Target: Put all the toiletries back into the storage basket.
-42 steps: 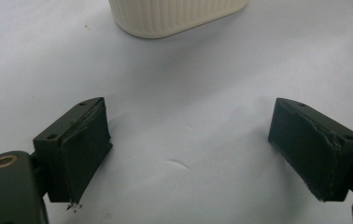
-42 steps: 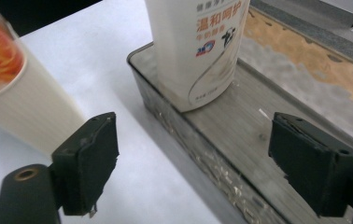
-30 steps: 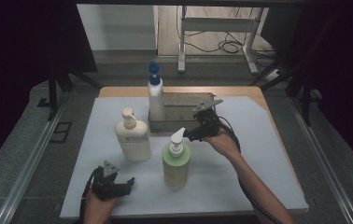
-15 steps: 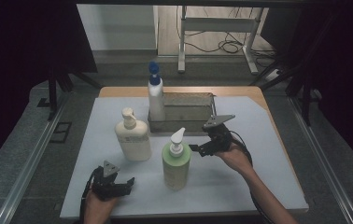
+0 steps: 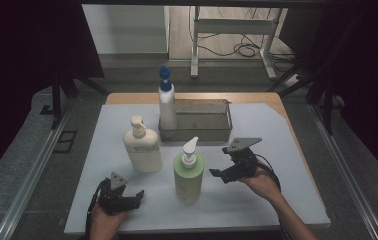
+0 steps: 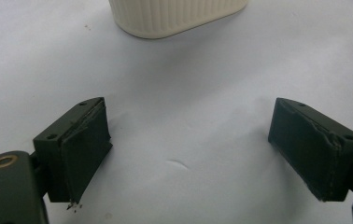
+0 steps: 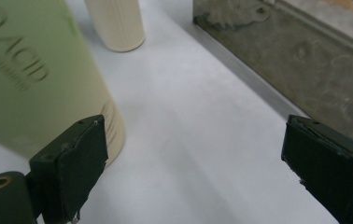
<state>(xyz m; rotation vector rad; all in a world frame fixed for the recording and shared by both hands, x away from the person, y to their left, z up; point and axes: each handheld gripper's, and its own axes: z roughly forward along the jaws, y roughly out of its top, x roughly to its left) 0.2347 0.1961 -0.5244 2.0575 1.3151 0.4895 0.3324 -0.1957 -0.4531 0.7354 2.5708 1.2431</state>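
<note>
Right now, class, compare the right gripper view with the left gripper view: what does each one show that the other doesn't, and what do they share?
Right gripper view alone: the green bottle close beside the open right gripper, and the metal basket wall. Left gripper view alone: the open left gripper over bare white mat. Shared: the cream bottle, seen by its ribbed base, and the mat.

The high view is dimly and evenly lit from above, the surroundings being lost in near-black while the white mat (image 5: 287, 195) under the right gripper (image 5: 219, 173) is rendered pale grey and slightly soft. Soft, faint shadows are cast on the mat just ahead of the left gripper (image 6: 188, 154). In the right gripper view, the green bottle (image 7: 30, 79) beside the left jaw is blurred, and dull glare is seen on the metal basket (image 7: 305, 70) beyond the right jaw.
</note>
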